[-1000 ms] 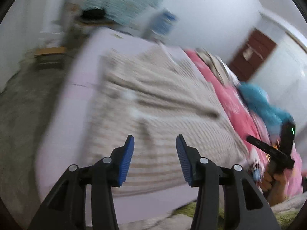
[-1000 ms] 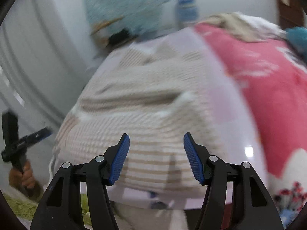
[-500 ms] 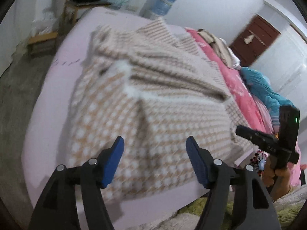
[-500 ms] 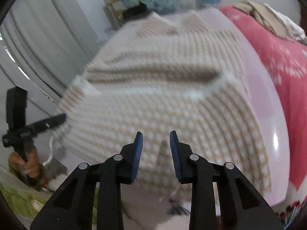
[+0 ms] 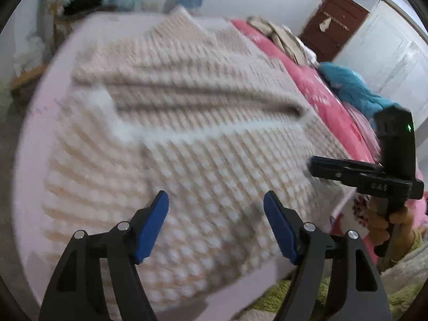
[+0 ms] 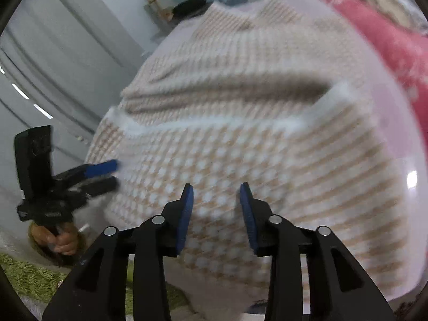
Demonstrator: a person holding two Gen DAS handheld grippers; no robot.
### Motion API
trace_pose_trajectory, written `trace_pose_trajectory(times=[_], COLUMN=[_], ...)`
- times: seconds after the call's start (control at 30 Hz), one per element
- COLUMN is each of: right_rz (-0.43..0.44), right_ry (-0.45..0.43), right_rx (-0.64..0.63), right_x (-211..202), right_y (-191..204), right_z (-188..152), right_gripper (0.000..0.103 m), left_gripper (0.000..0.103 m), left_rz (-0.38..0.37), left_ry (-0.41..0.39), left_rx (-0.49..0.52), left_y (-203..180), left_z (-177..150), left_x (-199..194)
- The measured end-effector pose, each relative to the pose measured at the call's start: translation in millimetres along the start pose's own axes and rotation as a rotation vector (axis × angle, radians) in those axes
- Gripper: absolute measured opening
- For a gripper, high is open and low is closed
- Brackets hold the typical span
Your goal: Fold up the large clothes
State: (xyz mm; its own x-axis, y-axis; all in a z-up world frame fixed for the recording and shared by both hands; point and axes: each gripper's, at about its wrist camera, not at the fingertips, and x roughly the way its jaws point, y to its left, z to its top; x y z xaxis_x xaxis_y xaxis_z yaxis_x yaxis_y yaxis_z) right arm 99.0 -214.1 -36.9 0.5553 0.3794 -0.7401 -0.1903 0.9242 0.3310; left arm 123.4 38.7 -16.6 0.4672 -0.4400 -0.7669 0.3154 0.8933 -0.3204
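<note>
A beige-and-white checked garment (image 5: 203,144) is spread across the bed (image 5: 40,139), filling mid-frame in both views. The left gripper (image 5: 216,230) is held wide apart at lower centre, its jaws having just opened, nothing between them. The right gripper (image 6: 216,219) is parted too, having just widened, empty above the cloth.

The left gripper (image 5: 216,200) is seen tilted downward, its blue pads (image 5: 151,227) spread wide with nothing gripped between them; the jaws have just been opening. In the right wrist view it appears at nine o'clock, gripped from below by a hand (image 6: 57,236).

The right gripper (image 6: 216,195) is likewise angled downward, its jaws standing partly apart and empty, having just been opening. In the left wrist view it is found at three o'clock, held from beneath by a hand (image 5: 385,220).
</note>
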Motion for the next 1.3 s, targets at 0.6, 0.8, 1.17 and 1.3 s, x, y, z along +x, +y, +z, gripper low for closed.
trace_pose_trajectory(times=[0.6,0.8,1.17,1.3], right_rz=[-0.324,-0.336,-0.332,-0.345], right_ry=[-0.105,-0.235,-0.166,-0.205], right_rx=[0.032,0.012,0.093,0.142], right_x=[1,-37,22,-1], right_y=[-75,-56,-98,-97], right_z=[47,60,79,78], right_gripper=[0.006,0.005,0.007,0.035], left_gripper=[0.011,0.009,0.01,0.011], left_rz=[0.348,0.361,0.398,0.417], left_ry=[-0.063,-0.199,-0.172,-0.177], left_rx=[-0.061,-0.026,-0.021,-0.005], left_y=[69,53,76,72], left_z=[34,53,66,63], left_x=[8,-22,32,30])
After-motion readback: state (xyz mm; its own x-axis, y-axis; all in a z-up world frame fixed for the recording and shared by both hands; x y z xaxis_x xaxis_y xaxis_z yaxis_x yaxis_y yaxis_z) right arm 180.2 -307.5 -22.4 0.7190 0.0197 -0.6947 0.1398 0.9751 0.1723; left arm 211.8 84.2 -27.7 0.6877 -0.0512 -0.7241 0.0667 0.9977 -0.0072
